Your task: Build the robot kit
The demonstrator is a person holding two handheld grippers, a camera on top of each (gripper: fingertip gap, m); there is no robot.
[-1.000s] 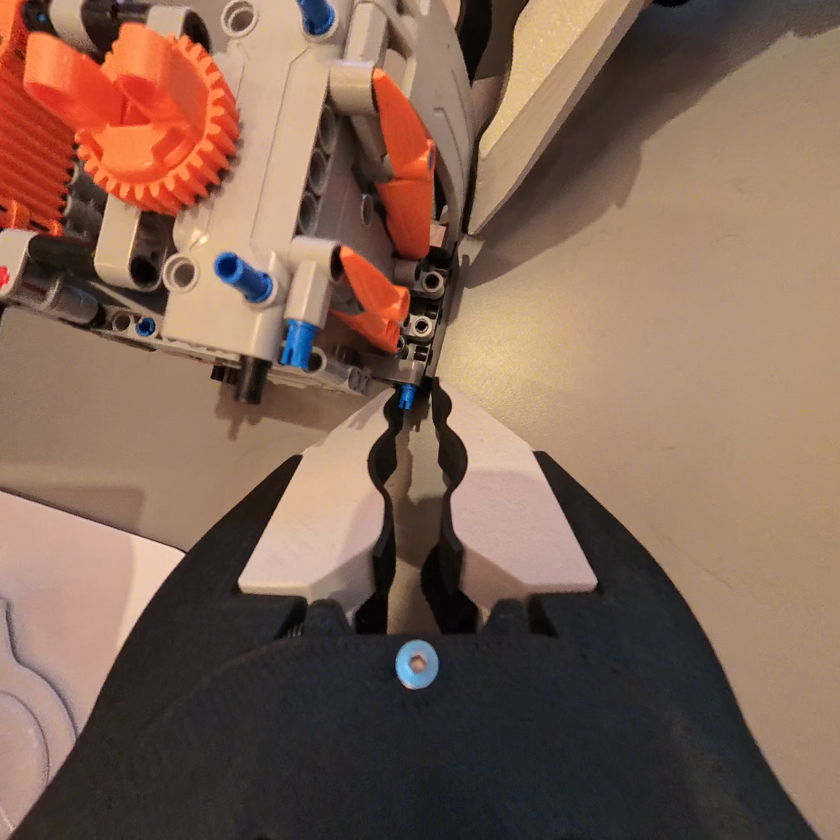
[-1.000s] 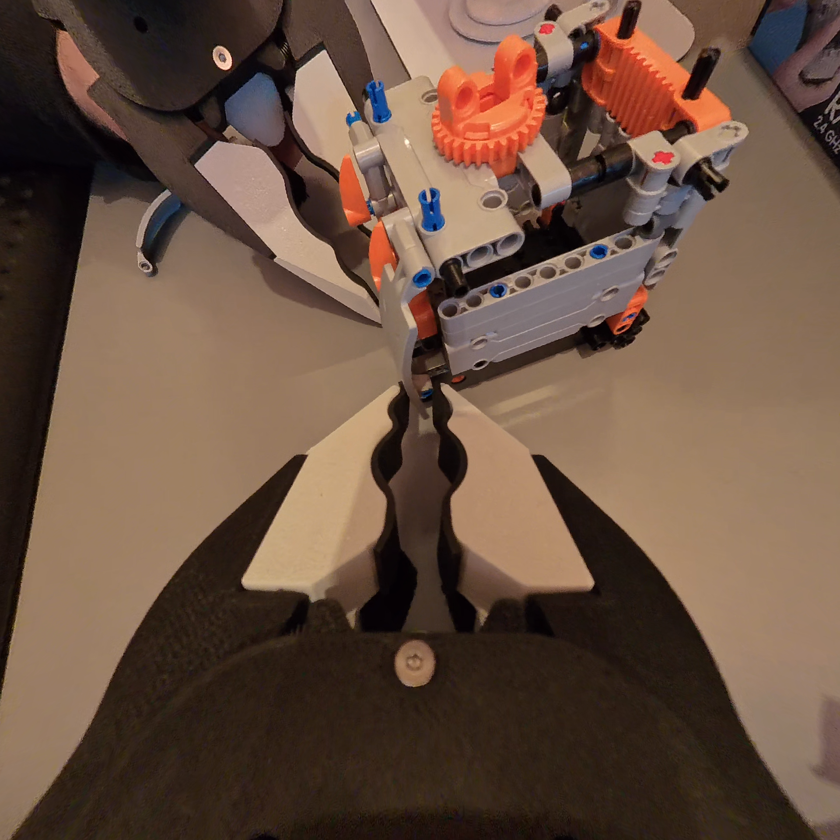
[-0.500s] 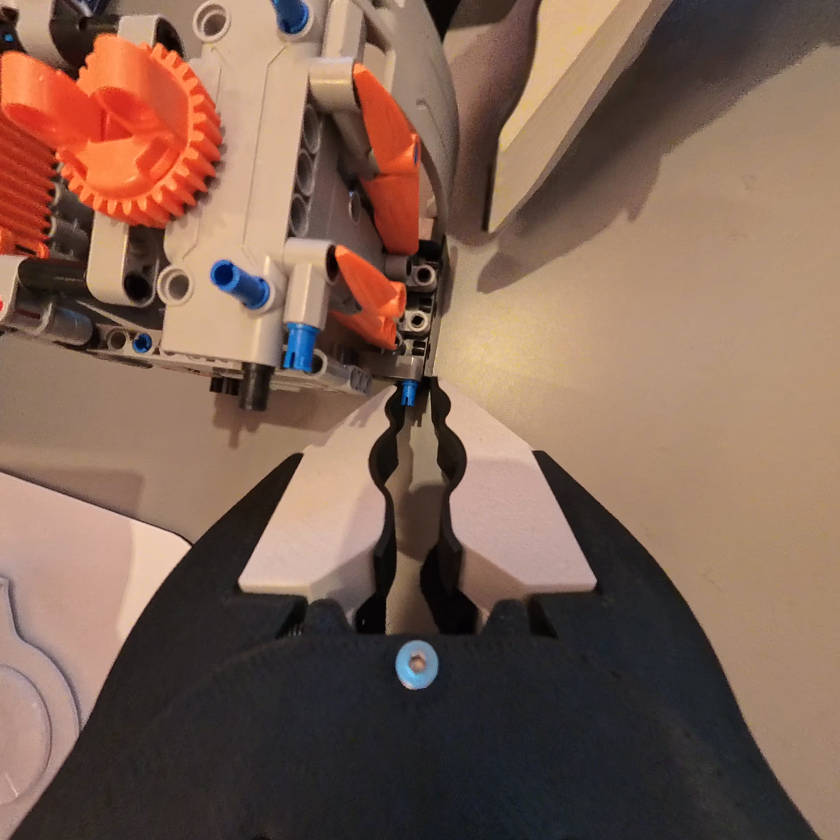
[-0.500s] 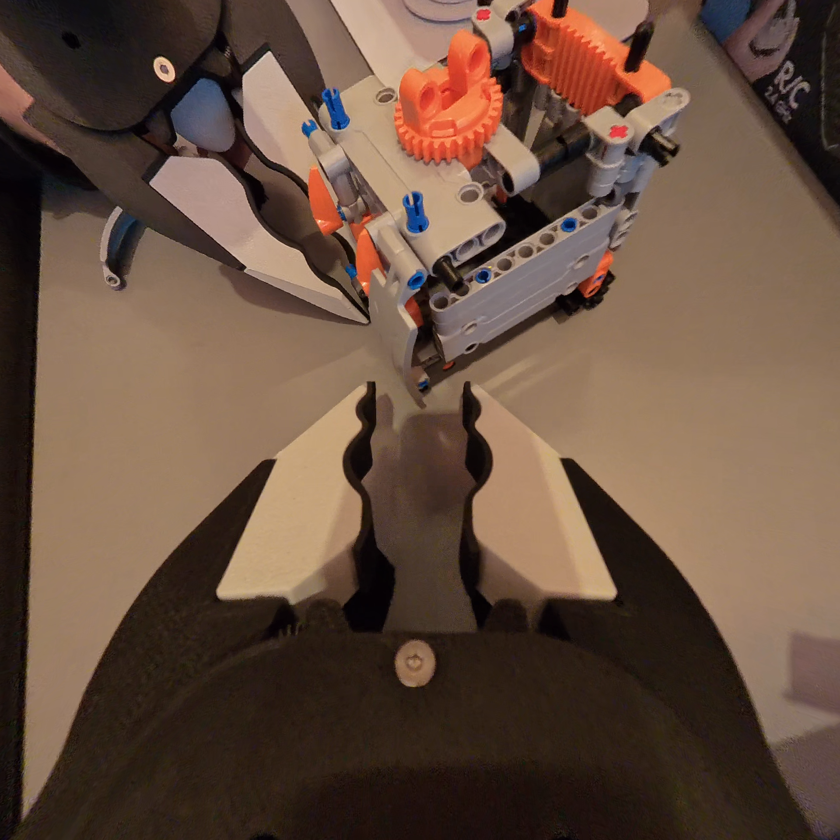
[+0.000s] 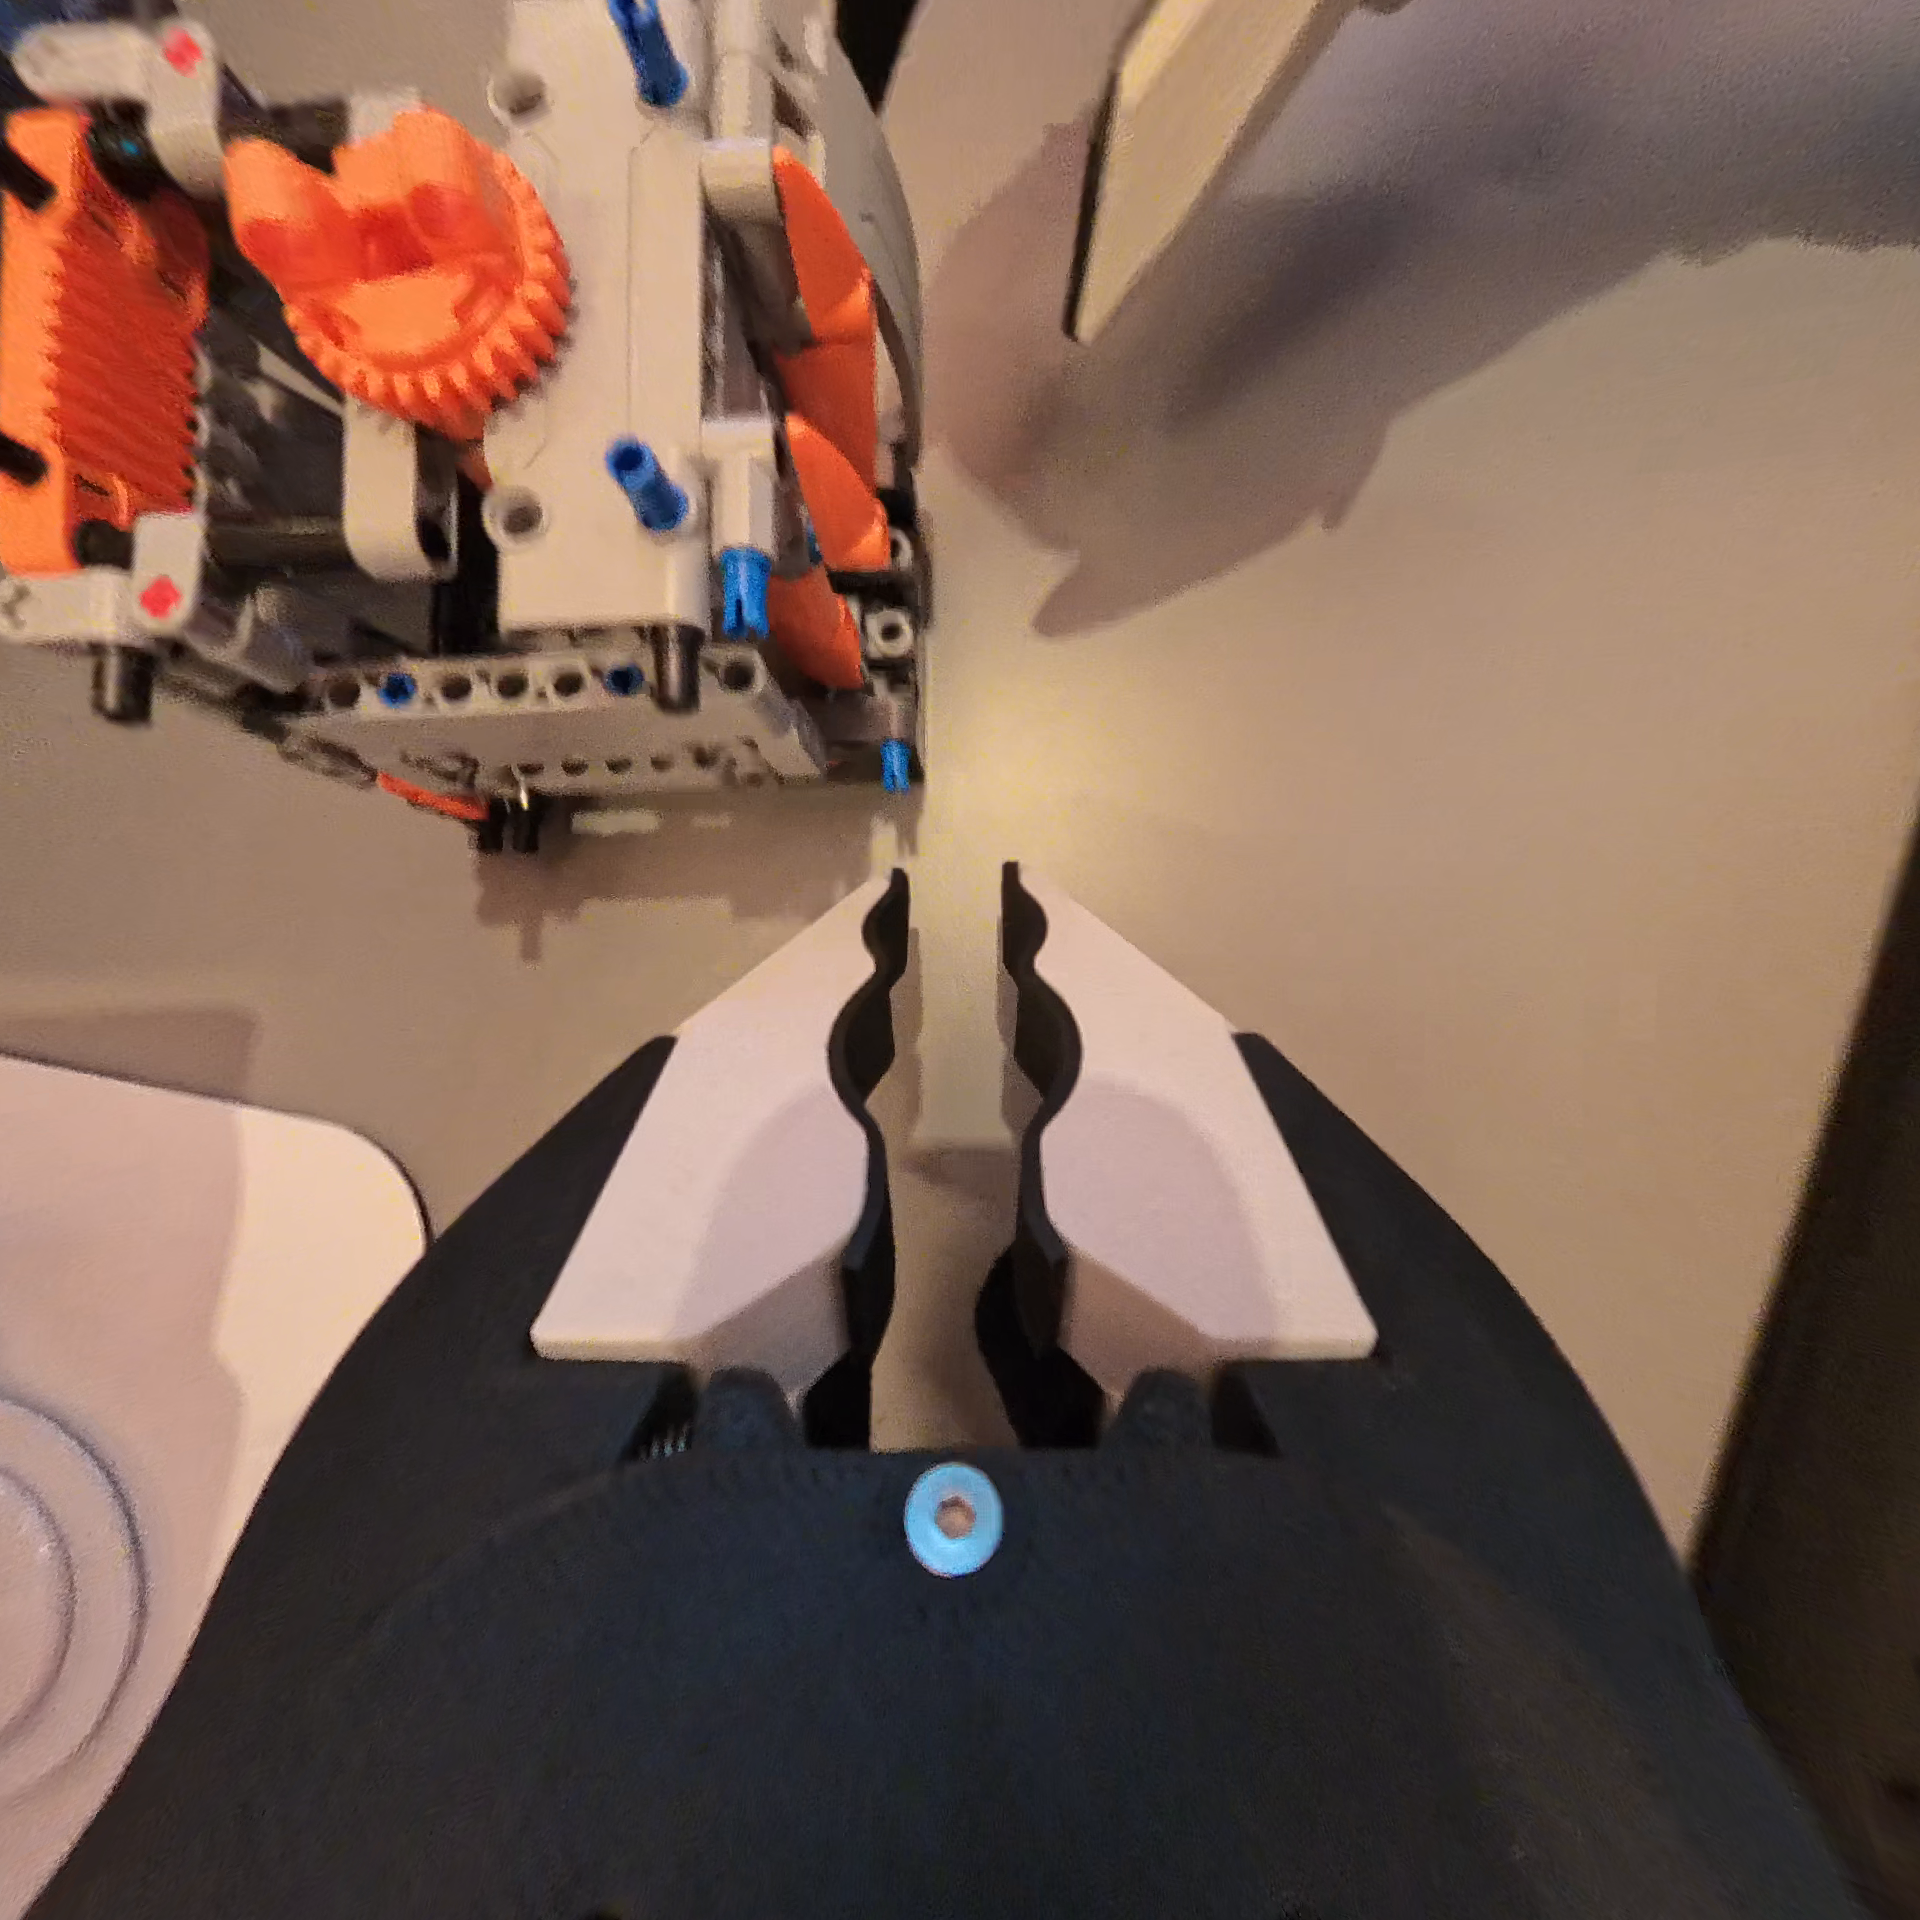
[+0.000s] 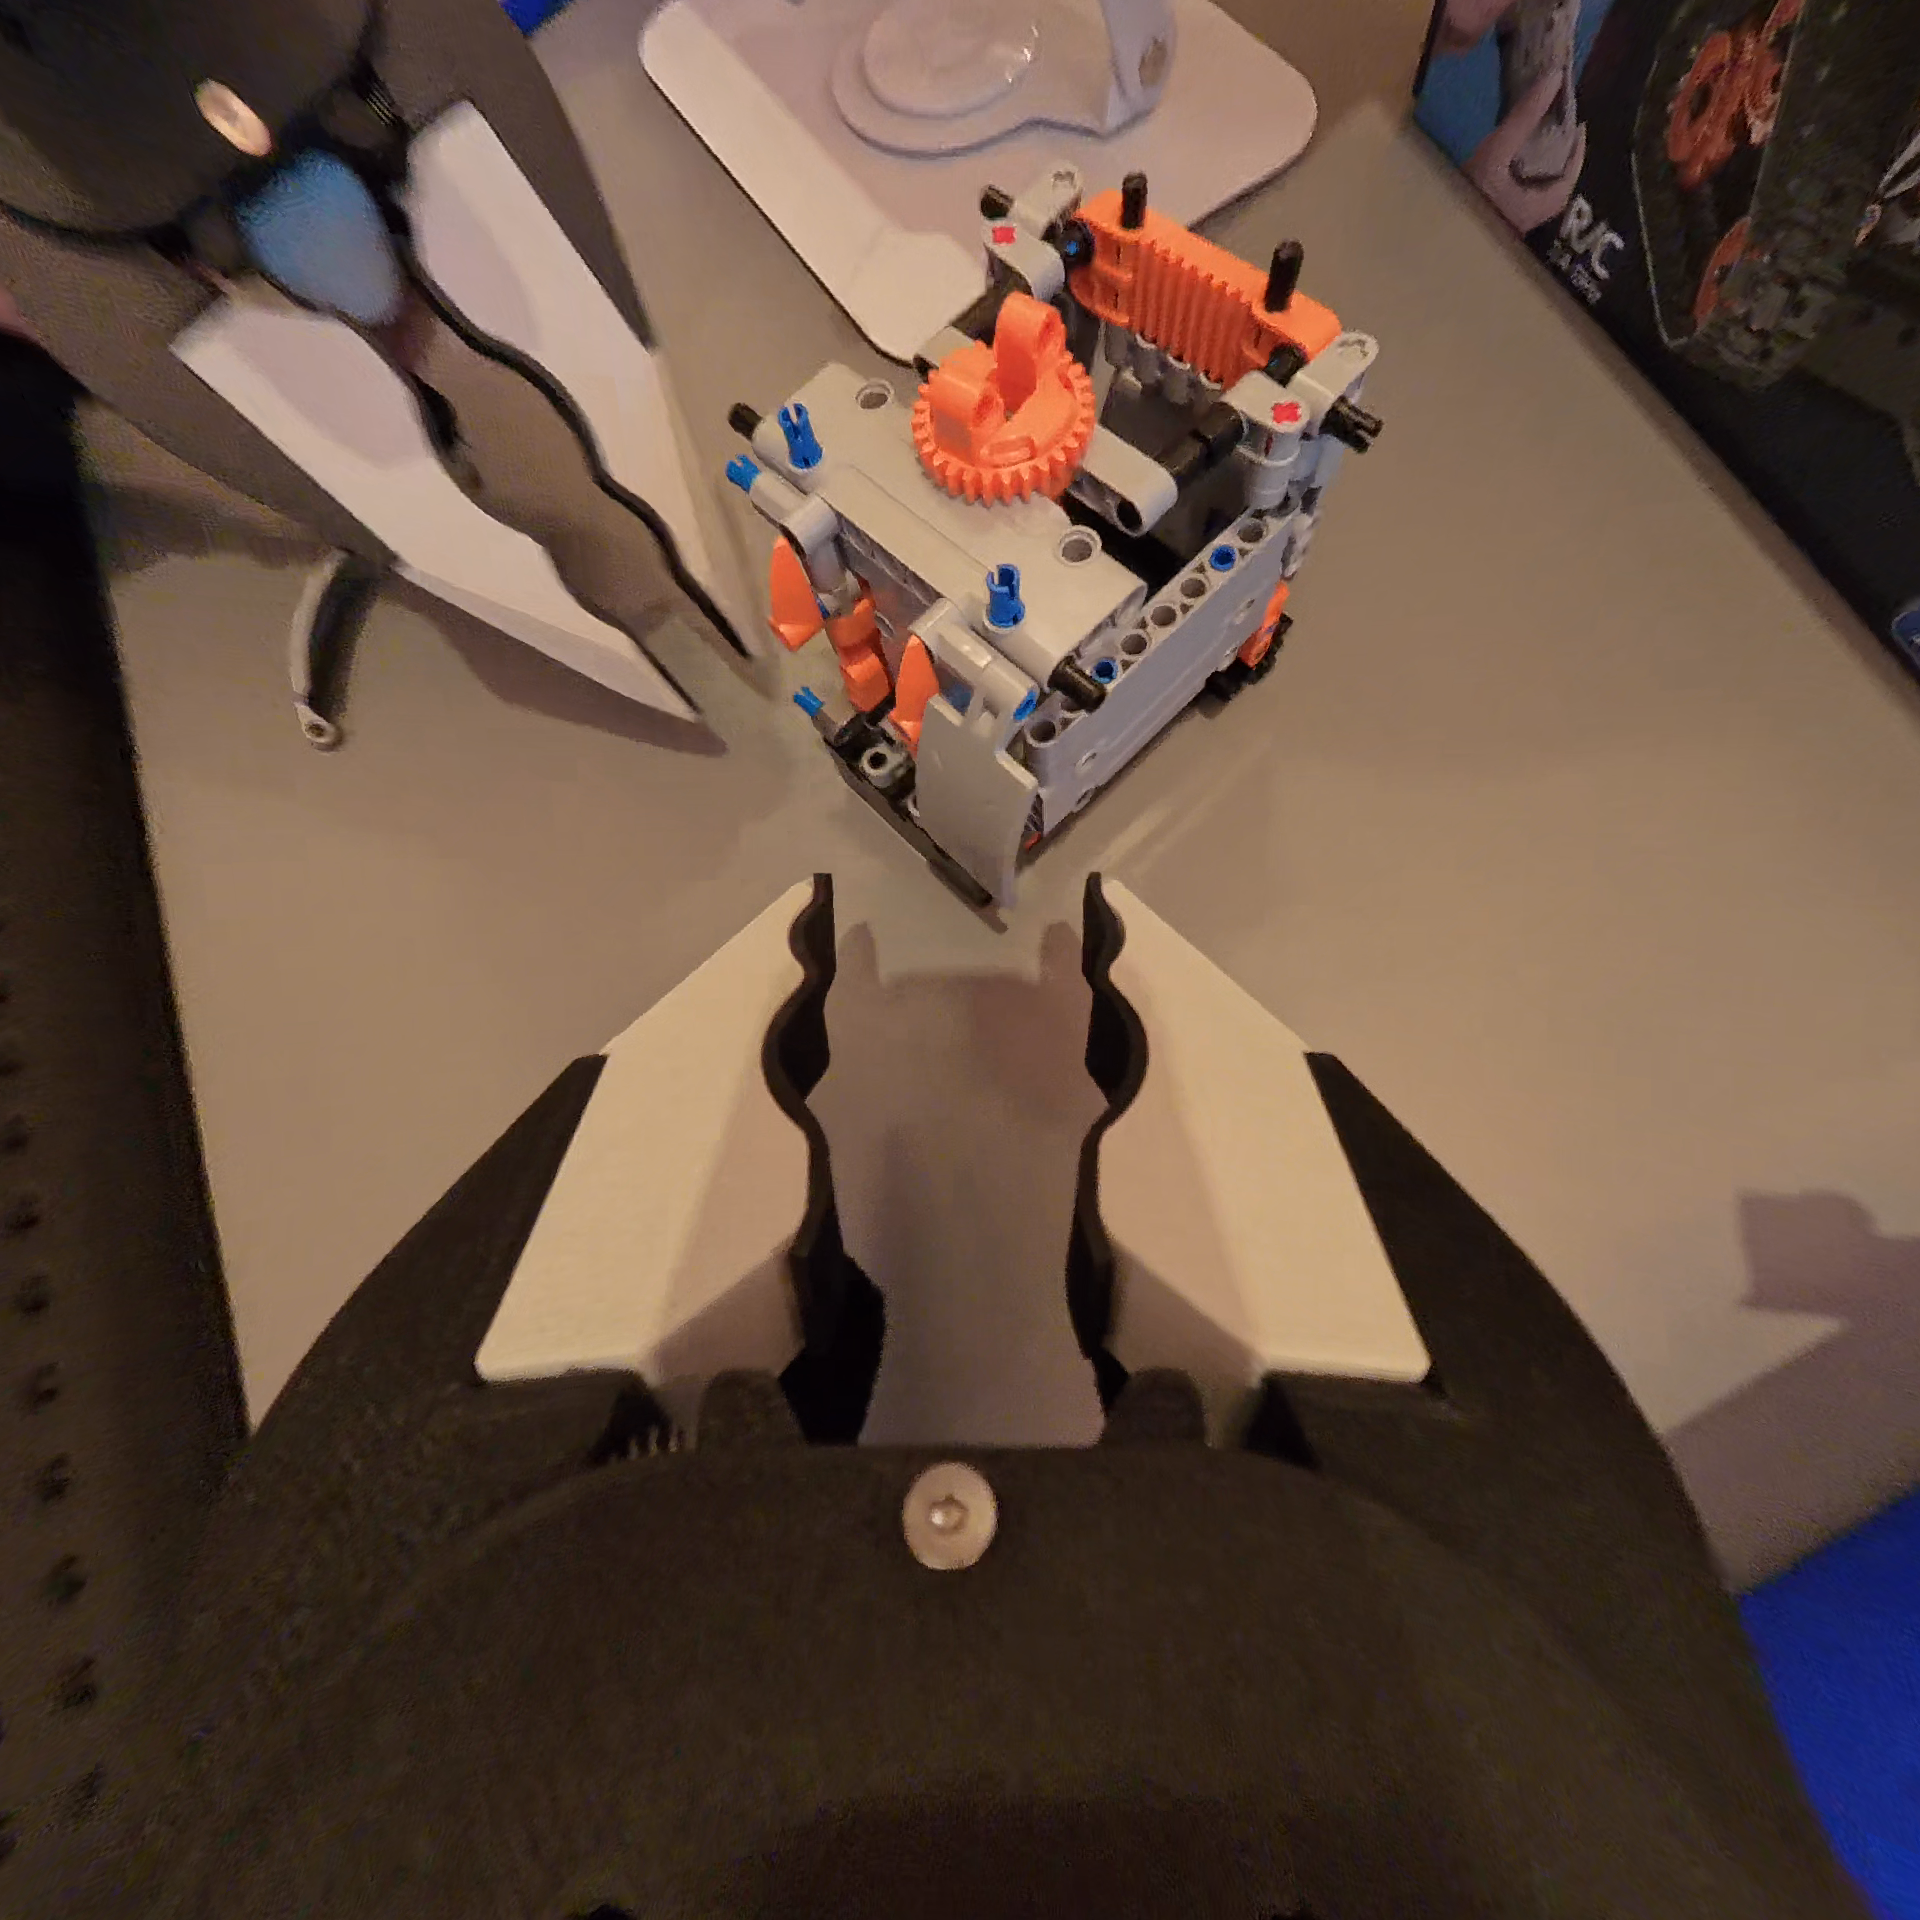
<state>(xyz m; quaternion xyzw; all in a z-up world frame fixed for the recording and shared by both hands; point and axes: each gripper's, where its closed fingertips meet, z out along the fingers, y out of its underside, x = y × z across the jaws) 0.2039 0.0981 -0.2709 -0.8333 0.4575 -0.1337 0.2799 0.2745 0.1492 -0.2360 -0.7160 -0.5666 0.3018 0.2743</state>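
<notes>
One brick model: a single grey, orange and black brick-built block [image 6: 1049, 582], standing on the grey tabletop [image 6: 1455, 935], roughly mid-surface, with nothing gripping it
Gears: one orange toothed gear [image 6: 1003, 421] on top of the model, plus one ribbed orange panel [image 6: 1195, 291] at its far side
Pins: a handful of blue pins poking out; two clear ones on the top plate, exact total hard to tell
Left tool: [image 5: 951, 883] jaws a narrow gap apart, only bare tabletop between them, tips just beside the model's lower corner and not touching it
Right tool: [image 6: 954, 899] jaws spread wider, holding nothing, tips near the model's curved grey corner panel [image 6: 966, 800], small gap between
Loose bit: one curved grey piece [image 6: 317, 665] lying on the tabletop beside the left tool
Background: one white pad [image 6: 790, 177] behind the model, one printed box [image 6: 1714, 177] at the right edge
</notes>
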